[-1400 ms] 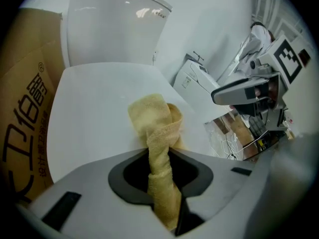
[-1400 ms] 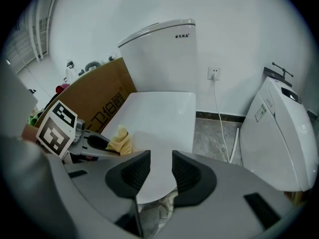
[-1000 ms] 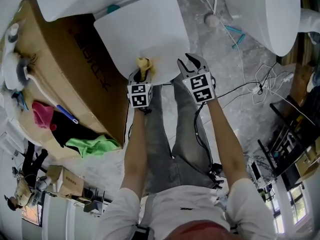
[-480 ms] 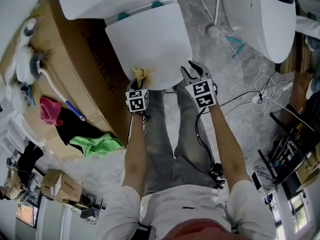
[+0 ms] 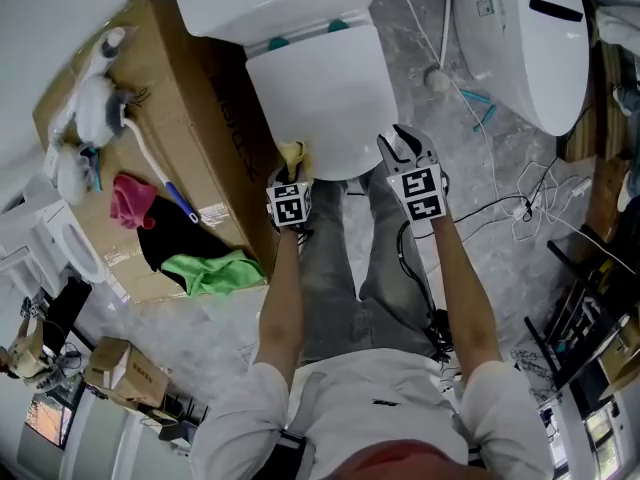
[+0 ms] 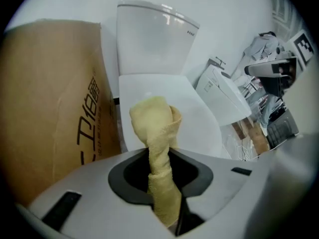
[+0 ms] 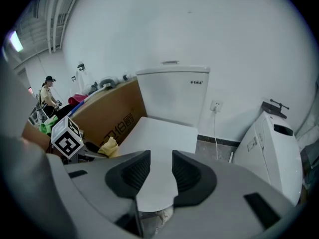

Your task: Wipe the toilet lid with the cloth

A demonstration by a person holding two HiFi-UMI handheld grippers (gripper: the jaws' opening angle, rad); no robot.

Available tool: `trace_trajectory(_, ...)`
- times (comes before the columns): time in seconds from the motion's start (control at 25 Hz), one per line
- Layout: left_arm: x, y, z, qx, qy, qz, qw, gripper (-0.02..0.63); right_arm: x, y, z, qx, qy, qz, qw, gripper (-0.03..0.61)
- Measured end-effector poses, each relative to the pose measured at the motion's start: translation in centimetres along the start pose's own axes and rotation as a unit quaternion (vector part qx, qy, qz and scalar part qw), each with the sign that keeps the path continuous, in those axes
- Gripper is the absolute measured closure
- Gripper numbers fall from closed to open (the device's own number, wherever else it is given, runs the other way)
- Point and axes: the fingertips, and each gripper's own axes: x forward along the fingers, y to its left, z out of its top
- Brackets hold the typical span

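Note:
The white toilet lid [image 5: 325, 93] is down, with the tank [image 5: 270, 3] behind it. A yellow cloth [image 5: 294, 156] rests at the lid's front left corner, pinched in my left gripper [image 5: 291, 171]. In the left gripper view the cloth [image 6: 158, 153] stands twisted between the jaws, over the lid [image 6: 169, 108]. My right gripper [image 5: 406, 146] hovers at the lid's front right corner, open, with nothing between its jaws. The right gripper view looks over the lid [image 7: 157, 146], with the cloth [image 7: 109, 146] at left.
A big cardboard box [image 5: 170, 138] stands against the toilet's left side, with toilet brushes [image 5: 95, 103], a pink rag [image 5: 130, 200] and a green cloth [image 5: 208, 271] on it. A second toilet [image 5: 530, 38] stands to the right. Cables [image 5: 530, 208] lie on the floor.
The head view has shifted, so the toilet sits more to the right. Both grippers keep their places at the lid's front edge, the cloth still in the left one.

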Motion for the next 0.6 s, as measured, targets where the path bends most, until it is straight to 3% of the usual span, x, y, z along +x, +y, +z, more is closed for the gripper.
trace_trajectory(0.32, -12.7, -2.8, 9.5, 0.037, -0.123, -0.029, 0.9913, 0.512, -8.5, 2.9, 8.8, -0.027, -0.067, -0.008, 0.997, 0.428)
trace_trajectory(0.6, -23.4, -5.0, 17.9, 0.075, -0.227, -0.057, 0.9694, 0.512, -16.0, 5.4, 16.4, -0.051, -0.148, -0.031, 0.987, 0.428)
